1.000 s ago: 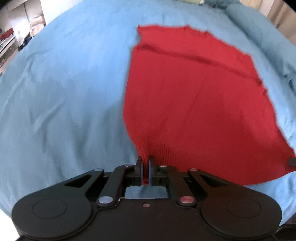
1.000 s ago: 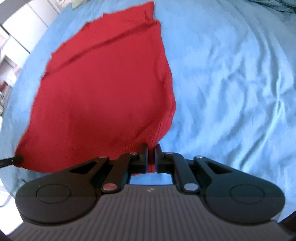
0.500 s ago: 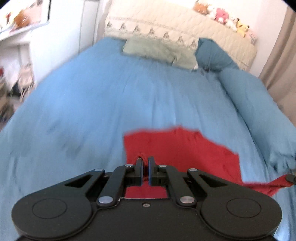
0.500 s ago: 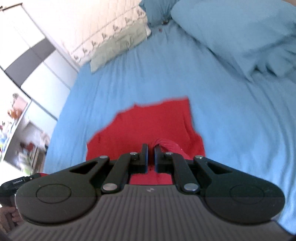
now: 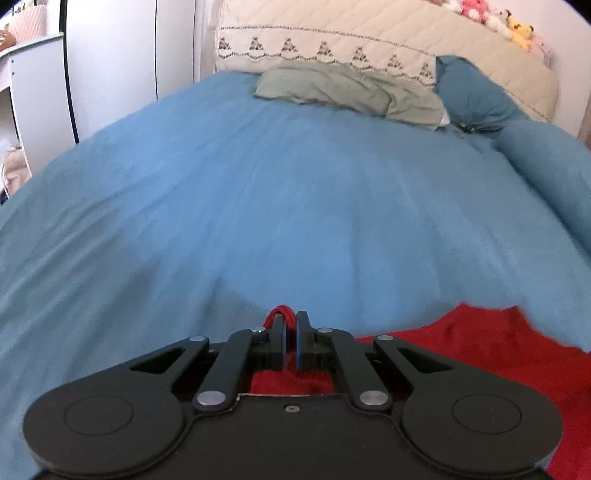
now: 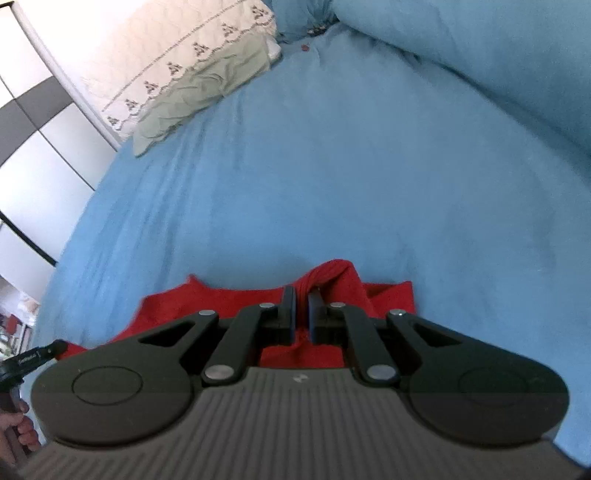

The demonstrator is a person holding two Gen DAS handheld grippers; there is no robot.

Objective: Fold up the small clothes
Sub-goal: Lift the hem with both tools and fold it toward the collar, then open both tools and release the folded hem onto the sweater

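A red knit garment [image 5: 480, 350] lies on the blue bed cover [image 5: 295, 203]. My left gripper [image 5: 290, 326] is shut on one edge of it; a red loop of knit sticks up between the fingers. In the right wrist view the red garment [image 6: 236, 302] spreads under and behind my right gripper [image 6: 301, 306], which is shut on another bunched edge. Most of the garment is hidden below both grippers. The left gripper's tip [image 6: 44, 352] shows at the left edge of the right wrist view, at the garment's far corner.
A green pillow [image 5: 351, 92] and a cream quilted headboard [image 5: 369, 40] are at the far end of the bed. Blue pillows [image 5: 546, 166] lie along the right side. White wardrobe doors [image 5: 110, 66] stand at the left. Plush toys [image 5: 517, 22] sit on the headboard.
Both grippers have carried their held edges forward over the garment towards the headboard. The views have tilted up from the flat red cloth to the far bed; little red now shows.
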